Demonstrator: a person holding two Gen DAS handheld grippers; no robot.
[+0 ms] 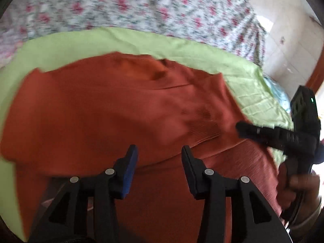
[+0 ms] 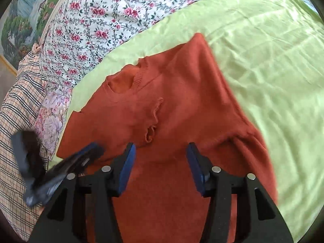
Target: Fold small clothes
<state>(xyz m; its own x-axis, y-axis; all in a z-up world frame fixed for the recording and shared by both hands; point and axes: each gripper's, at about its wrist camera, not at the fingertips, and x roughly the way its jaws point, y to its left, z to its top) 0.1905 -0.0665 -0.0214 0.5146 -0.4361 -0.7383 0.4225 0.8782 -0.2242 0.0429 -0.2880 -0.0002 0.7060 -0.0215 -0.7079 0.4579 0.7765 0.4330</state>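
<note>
Bed: covered by a floral sheet [image 2: 97,26], white with pink flowers, running across the far side in both wrist views.
Green cloth [image 2: 263,64]: a pale lime sheet, creased, spread over the floral one; it shows beyond the top and right side of the garment.
Sweater [image 2: 172,111]: rust-orange knit, lying flat on the green cloth right in front of both tools. The ribbed neckline [image 2: 129,81] points toward the floral sheet. One sleeve is folded in across the chest, its frilled cuff [image 2: 150,133] lying near the middle of the body.
Checked fabric [image 2: 18,105]: a beige plaid piece at the left edge of the bed, next to a patch of pale flowered cloth.
Picture [image 2: 22,20]: a painted landscape with trees, beyond the bed at top left.
Left gripper [image 1: 160,151]: jaws spread wide with nothing between them, hanging over the lower half of the sweater. It is blurred where it shows in the right wrist view.
Right gripper [image 2: 161,149]: jaws likewise parted and gripping nothing, poised over the sweater just below the cuff. In the left wrist view its tip lies at the sweater's right edge, with the person's hand [image 1: 299,184] on the handle.
</note>
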